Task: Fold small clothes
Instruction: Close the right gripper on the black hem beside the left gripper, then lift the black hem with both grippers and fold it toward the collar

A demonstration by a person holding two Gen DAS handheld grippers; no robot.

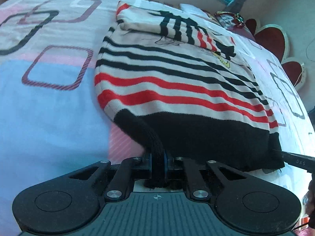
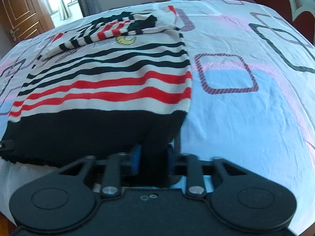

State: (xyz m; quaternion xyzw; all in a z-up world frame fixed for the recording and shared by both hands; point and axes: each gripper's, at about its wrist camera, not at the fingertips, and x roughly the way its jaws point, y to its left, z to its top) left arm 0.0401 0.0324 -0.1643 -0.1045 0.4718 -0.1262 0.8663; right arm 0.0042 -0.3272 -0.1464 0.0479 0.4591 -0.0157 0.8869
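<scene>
Striped sweater — small knit, cream with black and red bands, broad black hem nearest; spread flat on the bed sheet, sleeves already crossed over the chest at the far end, so judged part-folded.

Left gripper — pressed together on the near left corner of the hem; a ridge of black knit bunched between the blue pads and trailing back toward the camera.

Right gripper — likewise pinching the near right corner of the hem; black fabric filling the gap between its blue pads; tip of it also visible at the right edge of the left wrist view.

Reason for the hold, as judged: one corner in each claw keeps the hem taut and level, ready to carry the near edge over toward the far collar for the next fold; grip shallow at the edge, so some risk of the knit slipping out.

Surroundings: sheet printed with pink, blue and dark rounded squares; red scalloped headboard at far right; pillow with small coloured items beyond the sweater, details too small to tell; wooden door at far left; bright window behind.

Obstructions: nothing lying along the fold path; only the crossed sleeves — loose, liable to shift.
</scene>
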